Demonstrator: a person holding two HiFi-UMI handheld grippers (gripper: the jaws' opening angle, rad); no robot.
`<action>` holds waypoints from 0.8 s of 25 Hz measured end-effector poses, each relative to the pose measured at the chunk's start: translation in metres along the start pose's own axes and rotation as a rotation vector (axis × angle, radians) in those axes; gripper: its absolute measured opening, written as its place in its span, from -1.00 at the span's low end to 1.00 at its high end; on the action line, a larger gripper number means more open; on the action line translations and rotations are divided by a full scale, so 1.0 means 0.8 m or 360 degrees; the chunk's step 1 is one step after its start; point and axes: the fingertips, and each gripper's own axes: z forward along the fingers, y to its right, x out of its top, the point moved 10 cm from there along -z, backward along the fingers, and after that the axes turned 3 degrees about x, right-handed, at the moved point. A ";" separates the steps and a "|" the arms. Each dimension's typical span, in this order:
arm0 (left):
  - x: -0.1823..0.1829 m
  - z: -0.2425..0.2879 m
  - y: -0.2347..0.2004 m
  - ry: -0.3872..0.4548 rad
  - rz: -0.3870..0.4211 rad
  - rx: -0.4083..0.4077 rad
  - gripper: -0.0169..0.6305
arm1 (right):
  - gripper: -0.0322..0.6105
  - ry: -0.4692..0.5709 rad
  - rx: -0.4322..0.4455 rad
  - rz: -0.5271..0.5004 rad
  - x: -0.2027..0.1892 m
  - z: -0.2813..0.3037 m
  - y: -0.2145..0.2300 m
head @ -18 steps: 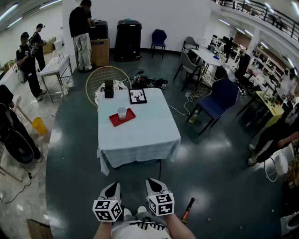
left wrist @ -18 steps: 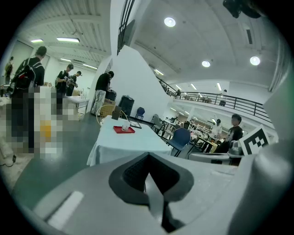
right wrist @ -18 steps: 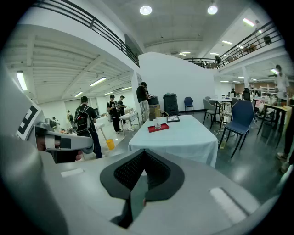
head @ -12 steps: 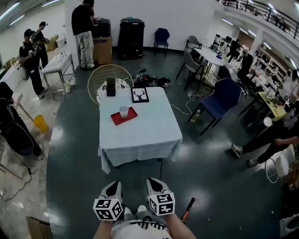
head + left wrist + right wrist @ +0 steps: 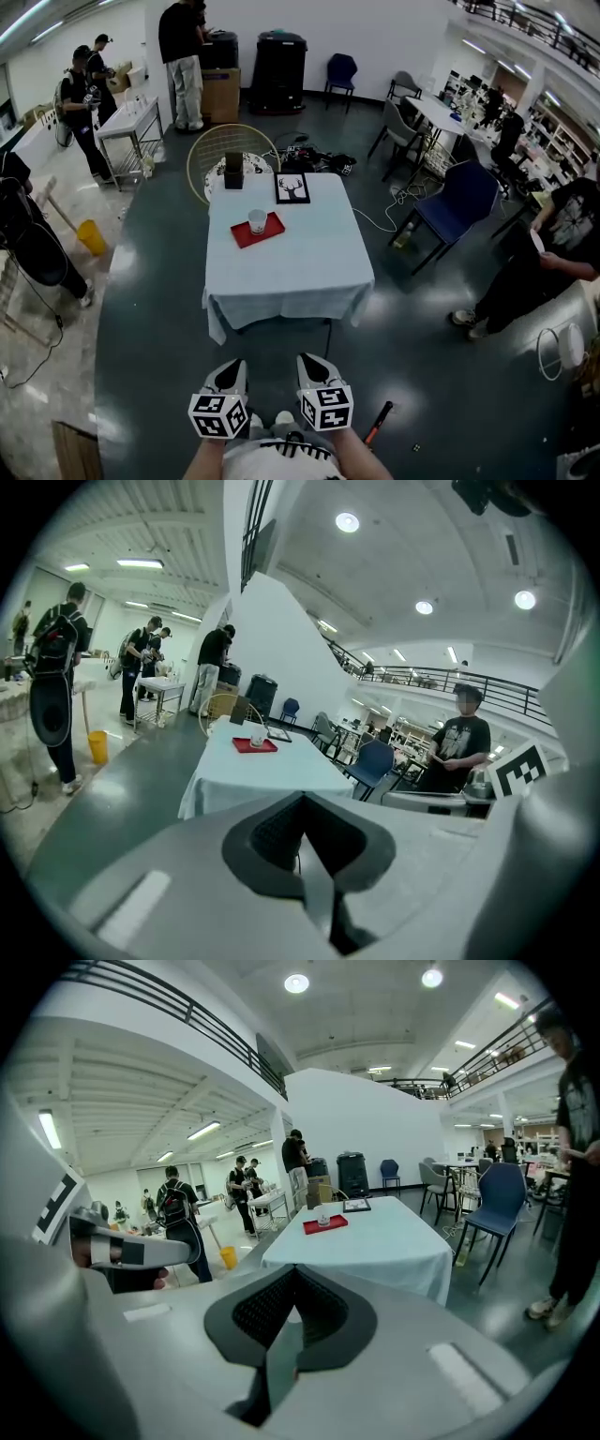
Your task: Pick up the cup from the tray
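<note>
A white cup [image 5: 257,221] stands upright on a red tray [image 5: 259,230] toward the far left of a table [image 5: 300,272] draped in a pale cloth. The cup [image 5: 256,737] and tray [image 5: 256,746] appear small in the left gripper view, and the cup [image 5: 323,1220] and tray [image 5: 324,1224] likewise in the right gripper view. My left gripper [image 5: 228,377] and right gripper [image 5: 314,369] hang close to my body, well short of the table. Both are shut, jaws pressed together with nothing between them.
A framed picture [image 5: 292,187] and a dark box [image 5: 233,171] sit at the table's far end. A round wire frame [image 5: 225,159] leans behind it. A blue chair [image 5: 457,203] and a standing person [image 5: 553,253] are to the right. A tool [image 5: 377,424] lies on the floor.
My view has moved forward and slightly left toward the table. A person at the right has walked further into view. Both grippers stay shut in the same place.
</note>
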 end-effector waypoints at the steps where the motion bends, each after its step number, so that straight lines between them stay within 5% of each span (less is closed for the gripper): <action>1: 0.001 0.002 0.001 0.0002 -0.0001 0.0004 -0.95 | -0.82 0.0008 0.0008 0.0006 0.001 0.002 0.002; 20: 0.005 0.046 0.034 0.0016 -0.0044 0.0115 -0.95 | -0.77 0.0003 0.0152 -0.0031 0.022 0.028 0.063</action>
